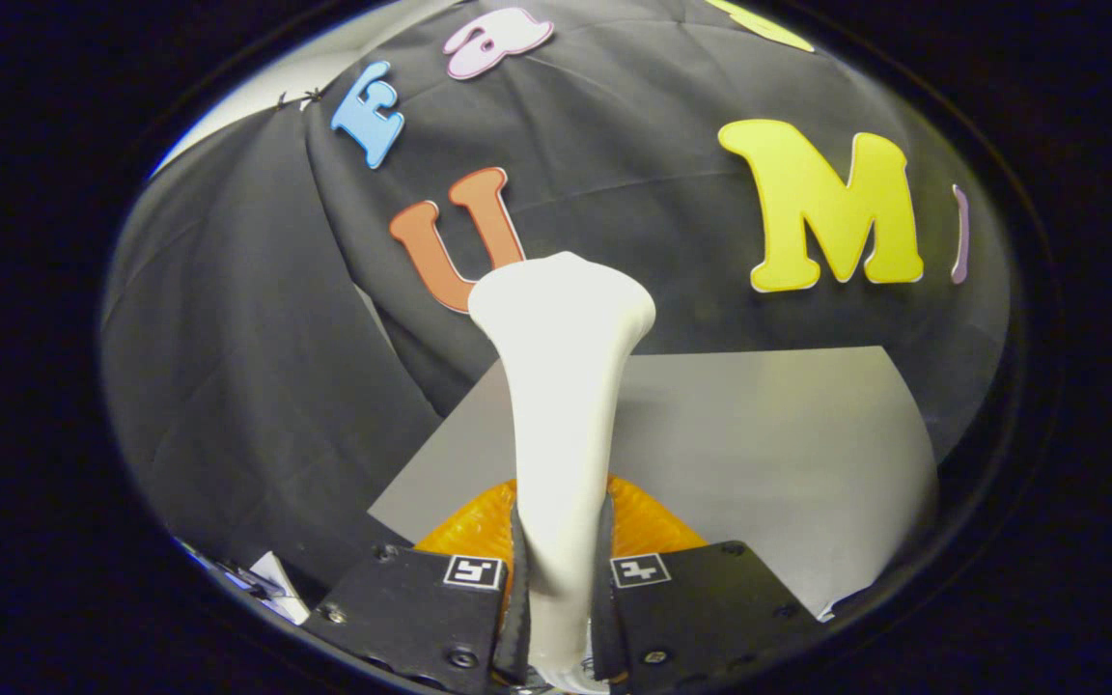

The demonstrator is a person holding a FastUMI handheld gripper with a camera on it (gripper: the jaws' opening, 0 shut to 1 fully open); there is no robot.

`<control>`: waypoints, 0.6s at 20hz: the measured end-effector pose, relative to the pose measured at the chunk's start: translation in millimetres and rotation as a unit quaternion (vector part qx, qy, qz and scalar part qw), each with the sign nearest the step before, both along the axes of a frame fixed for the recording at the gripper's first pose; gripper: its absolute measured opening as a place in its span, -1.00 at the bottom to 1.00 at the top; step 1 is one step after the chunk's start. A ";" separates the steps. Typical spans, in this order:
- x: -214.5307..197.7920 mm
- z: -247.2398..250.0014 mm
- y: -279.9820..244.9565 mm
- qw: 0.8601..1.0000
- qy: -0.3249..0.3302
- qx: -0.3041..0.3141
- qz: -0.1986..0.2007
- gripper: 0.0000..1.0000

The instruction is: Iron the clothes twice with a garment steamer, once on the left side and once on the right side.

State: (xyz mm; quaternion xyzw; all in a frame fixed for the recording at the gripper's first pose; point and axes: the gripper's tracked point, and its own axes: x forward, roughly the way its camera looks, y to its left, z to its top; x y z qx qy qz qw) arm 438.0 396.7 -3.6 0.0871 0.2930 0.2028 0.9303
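Observation:
My gripper (561, 560) is shut on the white garment steamer (561, 386), both black fingers pressing on its handle from either side. The steamer rises straight ahead from between the fingers and widens into a flared head near the black cloth wall. An orange textured garment (648, 521) lies just beyond the fingers, low behind the steamer's handle; only a small curved part of it shows on each side of the handle.
A grey table top (768, 444) stretches beyond the fingers to the right, its far edge meeting the black cloth wall (257, 367). Some small white and blue items (266, 579) lie beside the left finger.

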 end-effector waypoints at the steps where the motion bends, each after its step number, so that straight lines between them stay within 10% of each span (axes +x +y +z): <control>1: -8.1 7.2 -4.2 1.000 -0.007 0.005 0.006 -0.45; 12: -103.3 90.7 -107.9 0.994 -0.108 0.031 -0.006 -0.45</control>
